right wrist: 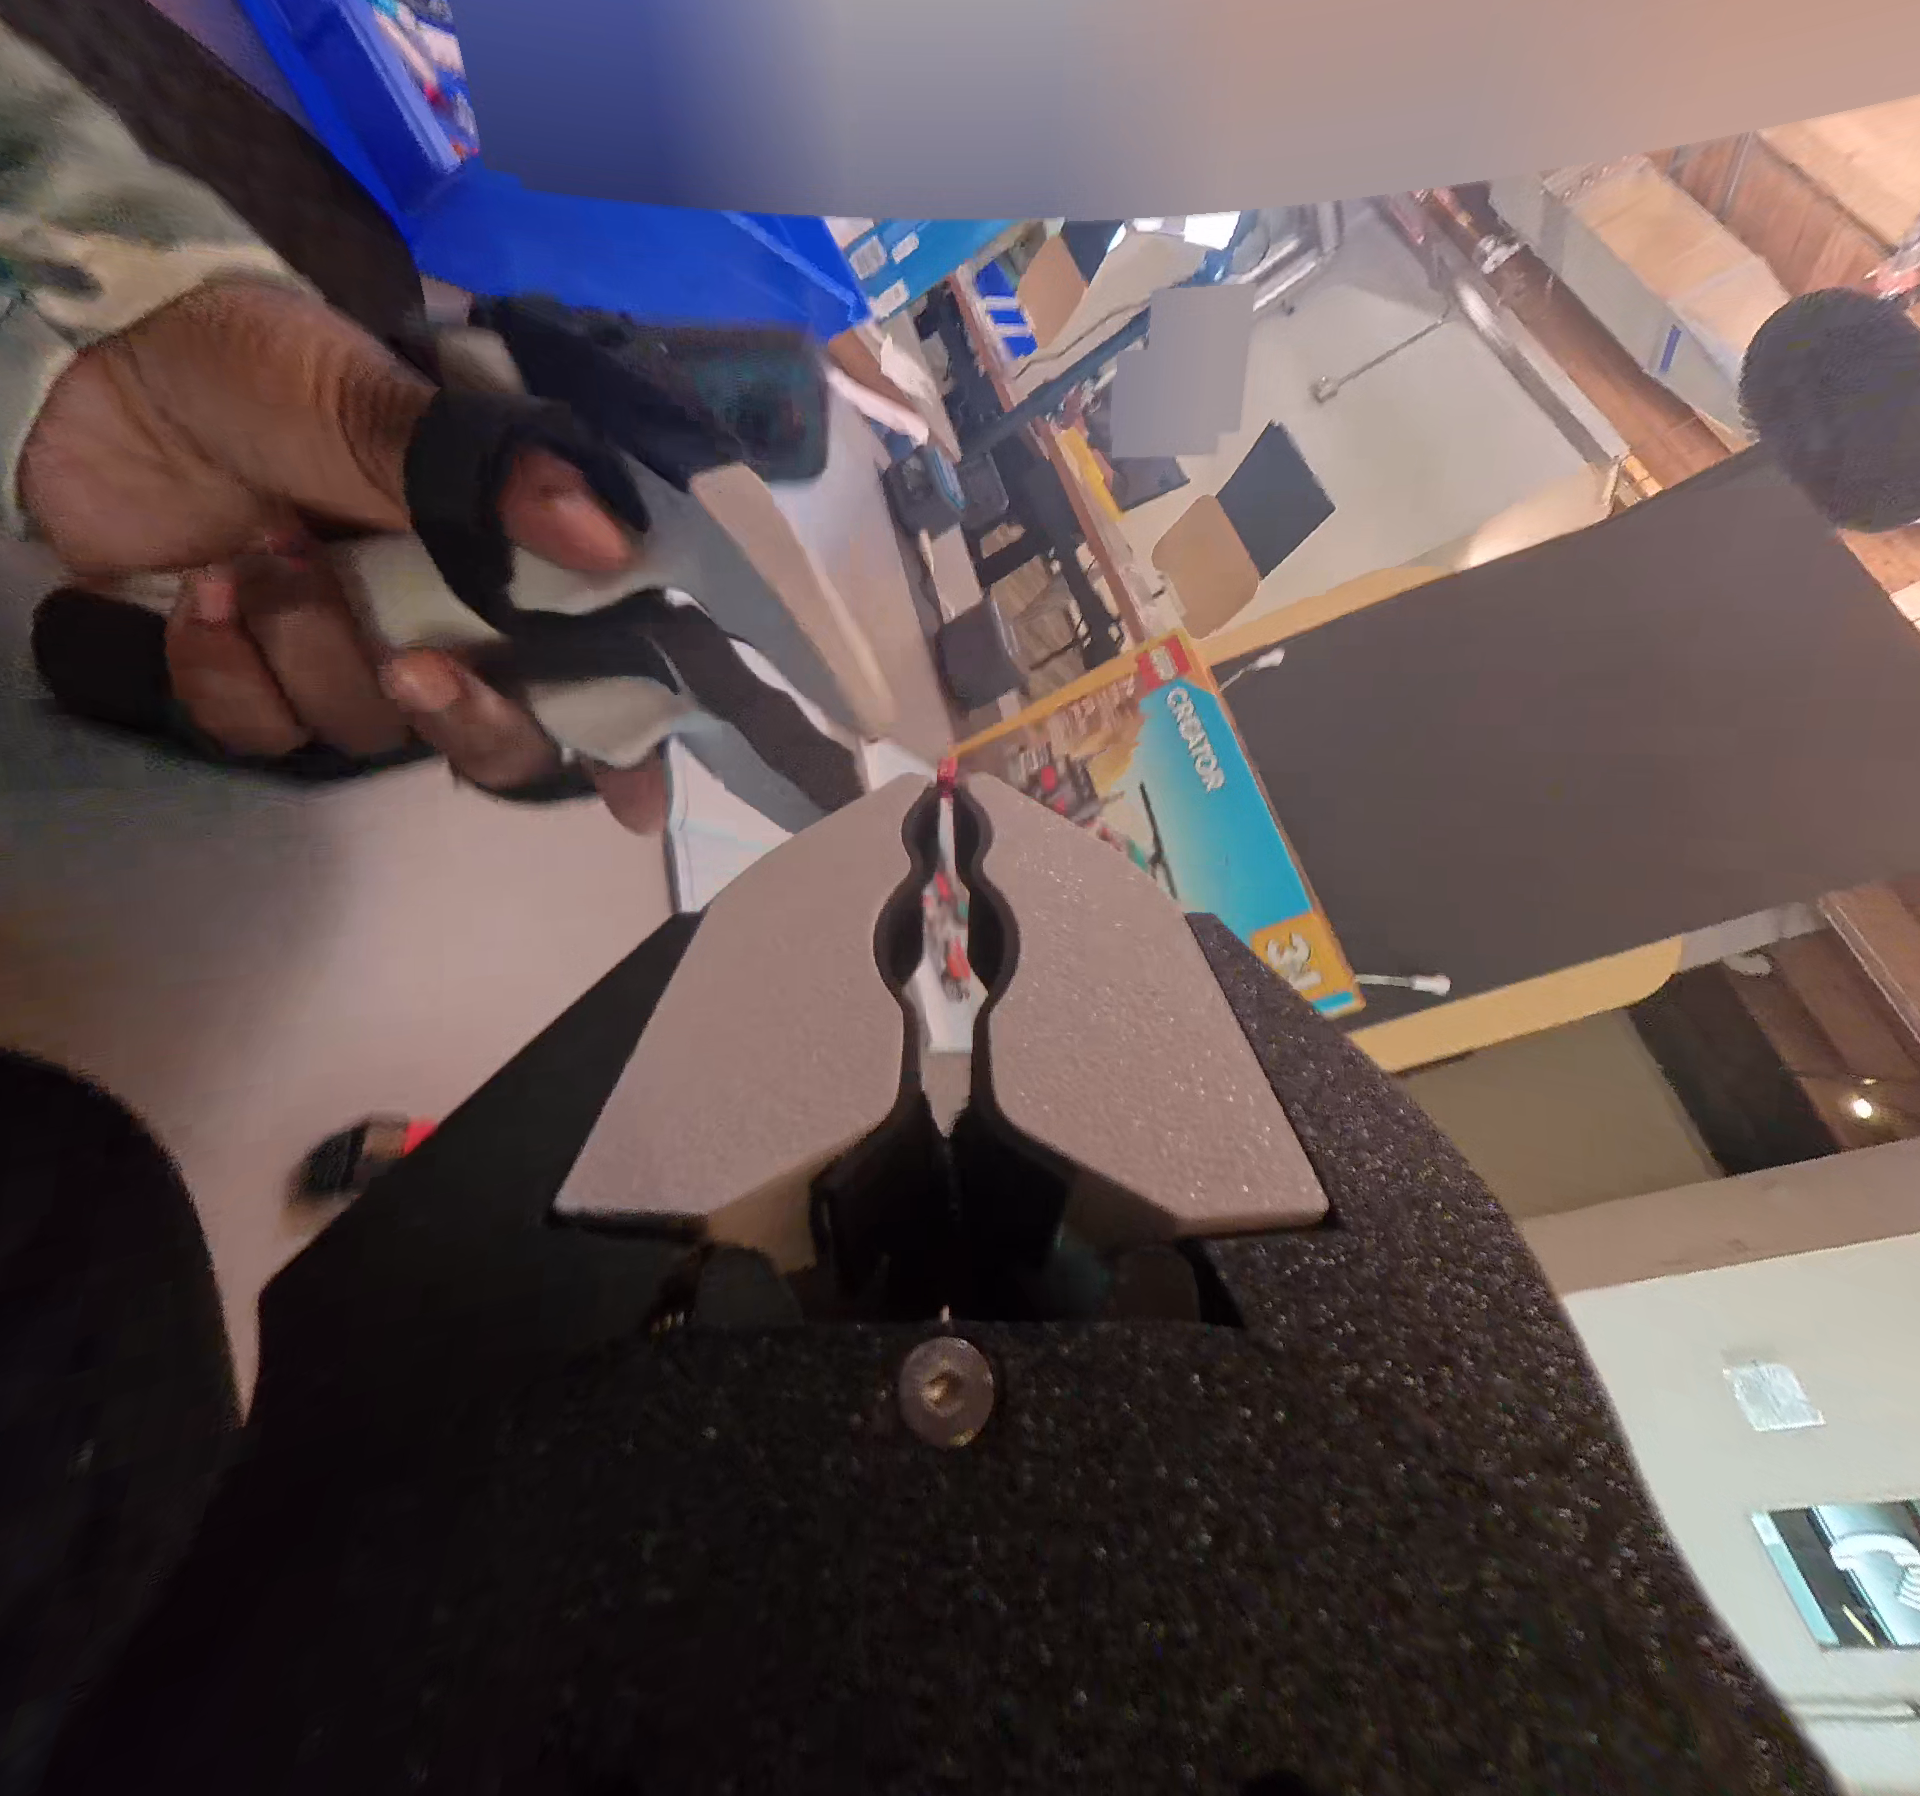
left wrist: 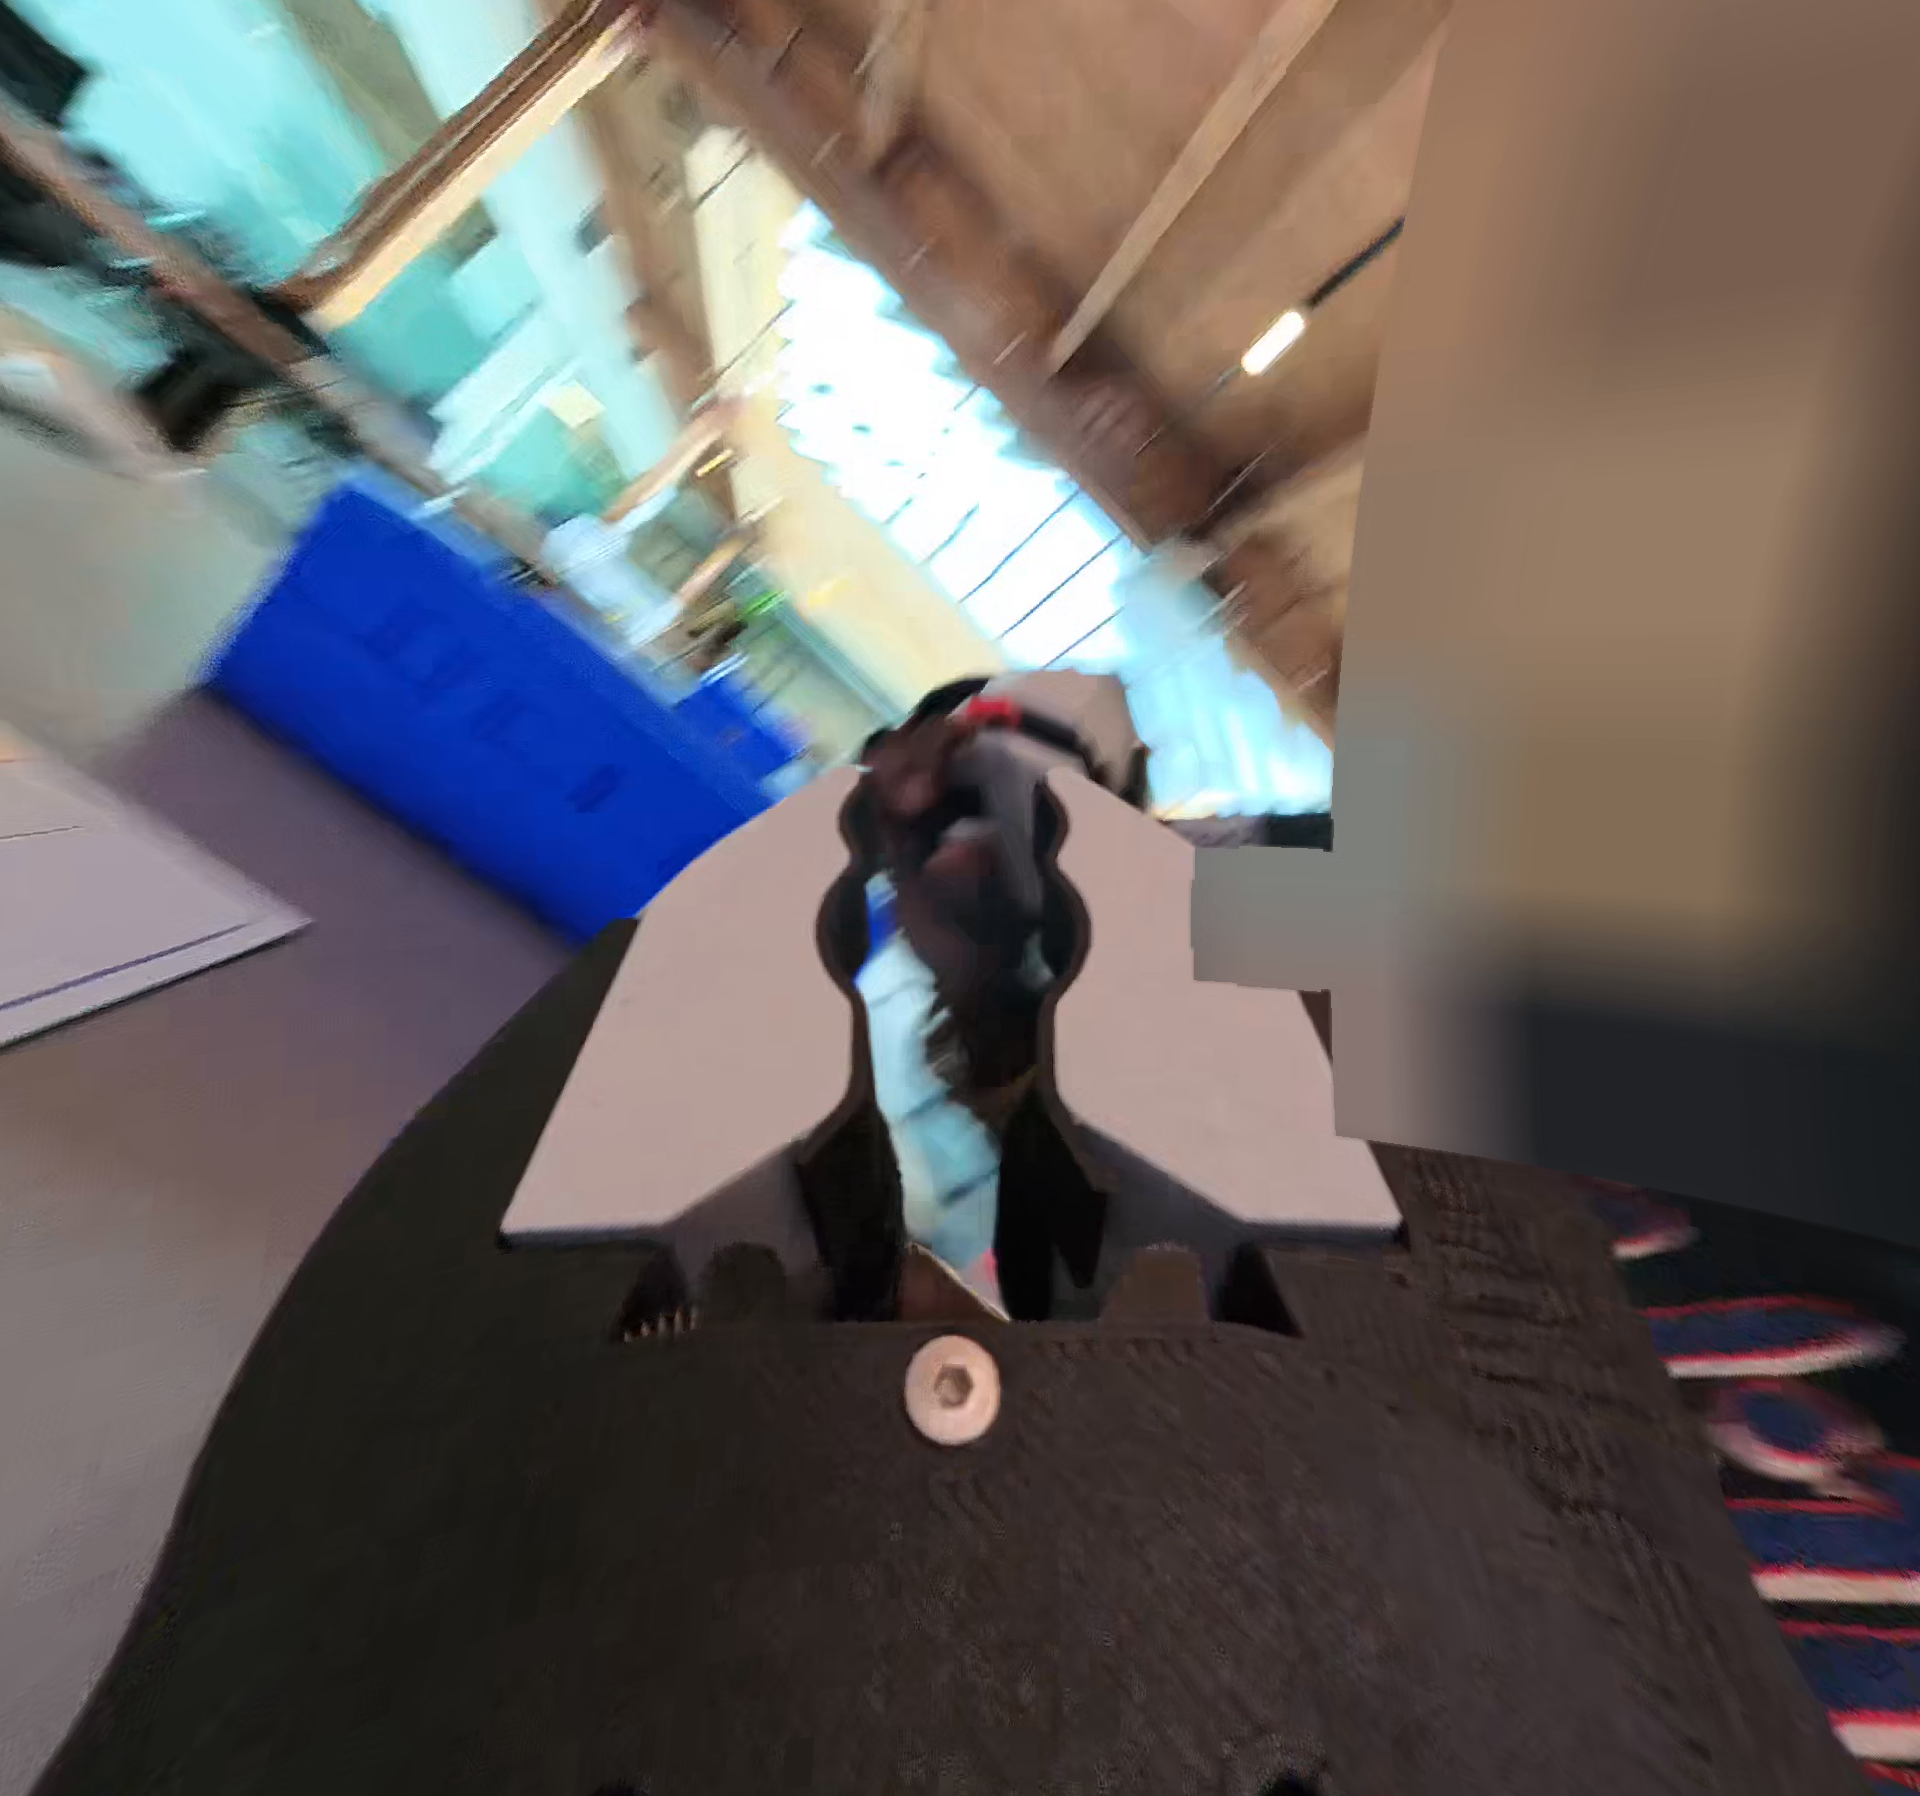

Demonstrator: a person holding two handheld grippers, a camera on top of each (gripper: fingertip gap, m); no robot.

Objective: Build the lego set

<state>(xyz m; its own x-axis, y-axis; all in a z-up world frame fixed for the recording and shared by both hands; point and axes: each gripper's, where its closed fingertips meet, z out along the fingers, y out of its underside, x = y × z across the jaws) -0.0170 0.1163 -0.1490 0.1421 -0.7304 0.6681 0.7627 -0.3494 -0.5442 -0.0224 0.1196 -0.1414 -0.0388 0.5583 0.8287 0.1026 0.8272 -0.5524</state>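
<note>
My right gripper (right wrist: 948, 790) is almost shut on a thin, small red piece (right wrist: 948, 772) that sticks out at its fingertips. My left gripper (right wrist: 878, 744), held by a bare hand (right wrist: 208, 479), points in from the upper left with its tips right beside that red piece. In the blurred left wrist view, my left gripper (left wrist: 951, 790) has its jaws a moderate gap apart. A dark blurred shape (left wrist: 925, 811) with a red bit (left wrist: 992, 707) shows between and beyond them. I cannot tell whether the left fingers hold it.
A blue bin (right wrist: 623, 240) stands behind on the grey table (right wrist: 312, 967); it also shows in the left wrist view (left wrist: 468, 686). A lego box (right wrist: 1195, 811) lies ahead. A small dark-and-red piece (right wrist: 353, 1159) lies on the table. A white sheet (left wrist: 104, 915) lies at left. The grippers are tip to tip, or close to it.
</note>
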